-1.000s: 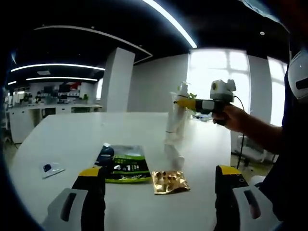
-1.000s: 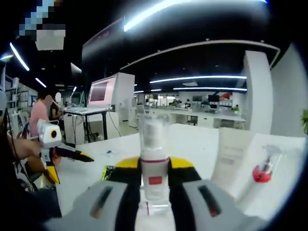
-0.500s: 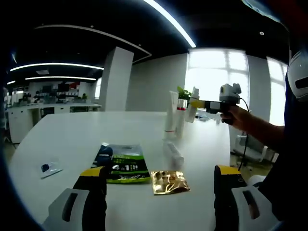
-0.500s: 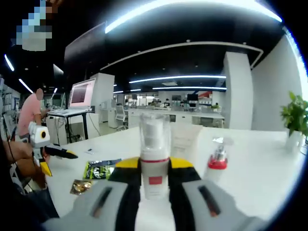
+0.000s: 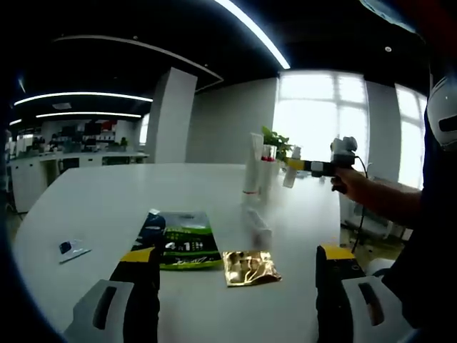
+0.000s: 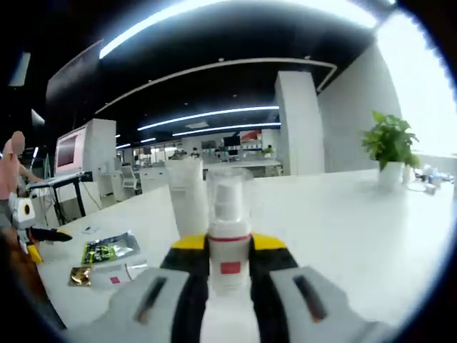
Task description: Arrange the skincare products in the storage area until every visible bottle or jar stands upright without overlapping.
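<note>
Right tool point(image 6: 228, 266) grips an upright clear-capped white spray bottle point(image 6: 229, 236).

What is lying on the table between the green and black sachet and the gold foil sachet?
Nothing: in the left gripper view, the green and black sachet and the gold foil sachet lie side by side, with a narrow strip of bare white table between them.

Looks like an open-plan office or lab: long strip ceiling lights point(image 5: 250, 32), a square white pillar point(image 6: 300, 121), desks with monitors point(image 6: 71, 150) behind the pillar, a potted plant point(image 6: 389, 146) on the broad white surface point(image 5: 107, 204), tall bright windows point(image 5: 321, 128) beyond.
</note>
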### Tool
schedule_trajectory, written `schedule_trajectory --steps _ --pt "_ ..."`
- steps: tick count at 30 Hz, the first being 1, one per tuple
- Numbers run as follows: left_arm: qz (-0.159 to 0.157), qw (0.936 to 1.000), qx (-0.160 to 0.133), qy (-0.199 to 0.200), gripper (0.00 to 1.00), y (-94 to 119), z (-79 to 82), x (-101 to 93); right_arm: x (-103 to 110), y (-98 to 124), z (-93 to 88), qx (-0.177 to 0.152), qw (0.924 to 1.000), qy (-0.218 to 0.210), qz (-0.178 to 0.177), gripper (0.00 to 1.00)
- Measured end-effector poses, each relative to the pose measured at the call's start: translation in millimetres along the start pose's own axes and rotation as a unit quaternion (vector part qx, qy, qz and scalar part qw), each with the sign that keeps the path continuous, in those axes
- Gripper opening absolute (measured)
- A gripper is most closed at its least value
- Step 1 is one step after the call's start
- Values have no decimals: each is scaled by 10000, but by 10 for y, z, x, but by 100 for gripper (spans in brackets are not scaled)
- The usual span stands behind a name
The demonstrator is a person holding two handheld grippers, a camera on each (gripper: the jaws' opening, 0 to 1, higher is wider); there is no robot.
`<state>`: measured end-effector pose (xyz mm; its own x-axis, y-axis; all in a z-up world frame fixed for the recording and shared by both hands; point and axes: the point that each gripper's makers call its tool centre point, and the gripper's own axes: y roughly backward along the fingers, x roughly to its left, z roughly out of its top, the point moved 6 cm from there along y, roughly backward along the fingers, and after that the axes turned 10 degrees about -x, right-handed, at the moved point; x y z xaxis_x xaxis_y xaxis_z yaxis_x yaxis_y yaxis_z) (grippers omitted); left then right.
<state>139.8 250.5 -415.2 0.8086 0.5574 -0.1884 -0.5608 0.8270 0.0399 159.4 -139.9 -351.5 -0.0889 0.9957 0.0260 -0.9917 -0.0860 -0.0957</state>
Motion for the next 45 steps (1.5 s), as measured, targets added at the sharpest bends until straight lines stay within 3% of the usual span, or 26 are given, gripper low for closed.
schedule_trajectory --steps 11,34,45 --pt "-28 10000 68 26 90 7 -14 6 -50 -1 -125 -6 9997 -96 -245 20" --pt "-30 9999 115 5 89 27 -38 21 -5 -190 -433 263 9990 21 -370 20" --pt "-14 9999 128 -4 88 48 -38 44 25 -233 -459 263 9987 63 -422 20"
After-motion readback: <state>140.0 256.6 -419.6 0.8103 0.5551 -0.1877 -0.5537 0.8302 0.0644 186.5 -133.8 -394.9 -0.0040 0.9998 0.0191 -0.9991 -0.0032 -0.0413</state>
